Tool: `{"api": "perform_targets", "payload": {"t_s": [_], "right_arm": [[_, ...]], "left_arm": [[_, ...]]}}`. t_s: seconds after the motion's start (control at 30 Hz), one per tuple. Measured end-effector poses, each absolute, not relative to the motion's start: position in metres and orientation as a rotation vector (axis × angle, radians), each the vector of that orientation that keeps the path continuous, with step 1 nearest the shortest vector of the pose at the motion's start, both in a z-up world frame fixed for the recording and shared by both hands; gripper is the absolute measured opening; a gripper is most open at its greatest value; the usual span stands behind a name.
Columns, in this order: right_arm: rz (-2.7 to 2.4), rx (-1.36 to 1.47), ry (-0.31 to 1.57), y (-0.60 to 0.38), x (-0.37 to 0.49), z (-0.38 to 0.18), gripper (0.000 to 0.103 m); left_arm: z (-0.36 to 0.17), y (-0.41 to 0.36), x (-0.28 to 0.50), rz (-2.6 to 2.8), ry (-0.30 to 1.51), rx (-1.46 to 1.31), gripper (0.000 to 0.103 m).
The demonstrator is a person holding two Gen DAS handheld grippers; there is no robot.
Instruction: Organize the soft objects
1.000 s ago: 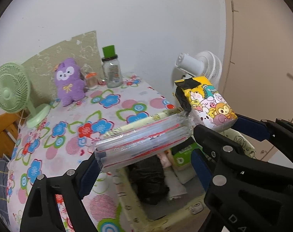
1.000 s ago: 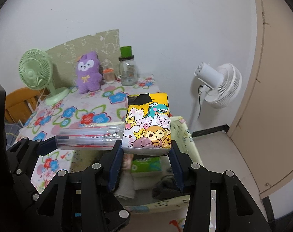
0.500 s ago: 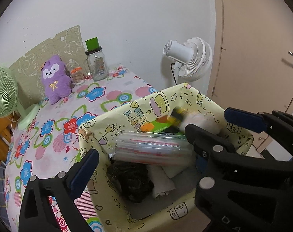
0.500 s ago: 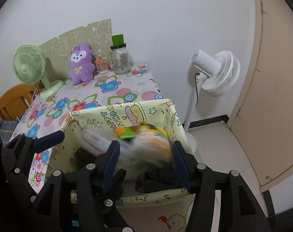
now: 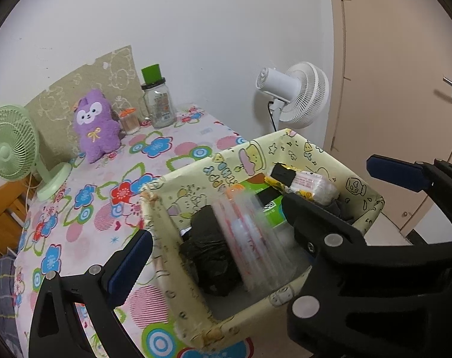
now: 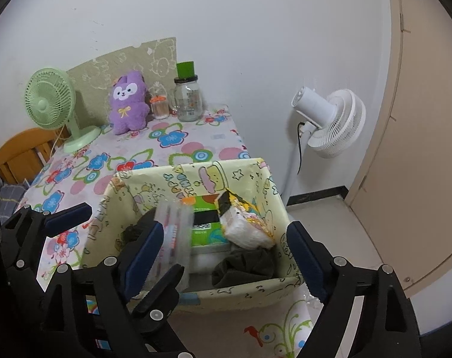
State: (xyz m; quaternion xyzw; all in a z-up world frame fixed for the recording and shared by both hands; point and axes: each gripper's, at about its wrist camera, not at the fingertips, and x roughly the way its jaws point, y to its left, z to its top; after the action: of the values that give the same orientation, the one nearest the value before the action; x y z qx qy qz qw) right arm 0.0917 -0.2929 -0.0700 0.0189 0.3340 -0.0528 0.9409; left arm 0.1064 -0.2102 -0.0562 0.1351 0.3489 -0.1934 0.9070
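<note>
The left tongs [image 5: 217,241] stand wide apart over the near end of a yellow fabric bin [image 5: 166,238], nothing between the blue pads; the clear packet [image 5: 250,238] with red print is blurred below them, tilted inside the bin against a black bundle [image 5: 208,256]. The right tongs [image 6: 223,253] are opening, their pads clear of everything, low in the right wrist frame above the bin's near wall [image 6: 250,294]. Just beyond them the cartoon tissue pack [image 6: 247,223] lies tilted in the bin's right half, on a dark cloth [image 6: 244,265] and against a green pack [image 6: 203,223]. The bin sits on the near corner of a table [image 6: 172,140] with a flowered cover, at frame centre. Further back, in the upper left of both frames, a purple plush [image 6: 127,104] stands upright near the wall, a green desk fan [image 6: 52,101] well to its left, a small orange-lidded jar [image 6: 159,107] and a glass jar [image 6: 187,98] with a green cap just to its right. At right, a white floor fan [image 6: 330,125] stands off the table beside the wall, with a beige door [image 6: 420,149] filling the frame's right edge.
</note>
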Motion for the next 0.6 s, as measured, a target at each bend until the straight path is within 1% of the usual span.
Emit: {"api": "perform_targets", "payload": {"t_s": [0.1,0.17,0.23,0.5,0.6], "right_arm": [[-0.106,0.028,0.668,-0.283,0.087,-0.066,0.089],[-0.102,0.022,0.658,-0.276,0.085,-0.063,0.093],[-0.097,0.021,0.646,-0.269,0.082,-0.061,0.094],[-0.064,0.019,0.613,-0.235,0.075,-0.050,0.096],[-0.056,0.013,0.601,-0.222,0.072,-0.046,0.098]], "left_arm": [[-0.053,-0.201,0.102,-0.380,0.708,0.272,0.103],[-0.049,-0.191,0.097,-0.368,0.696,0.259,0.103],[-0.046,-0.180,0.094,-0.354,0.686,0.245,0.103],[-0.036,-0.134,0.085,-0.278,0.659,0.191,0.103],[-0.032,-0.116,0.080,-0.256,0.647,0.168,0.103]]}}
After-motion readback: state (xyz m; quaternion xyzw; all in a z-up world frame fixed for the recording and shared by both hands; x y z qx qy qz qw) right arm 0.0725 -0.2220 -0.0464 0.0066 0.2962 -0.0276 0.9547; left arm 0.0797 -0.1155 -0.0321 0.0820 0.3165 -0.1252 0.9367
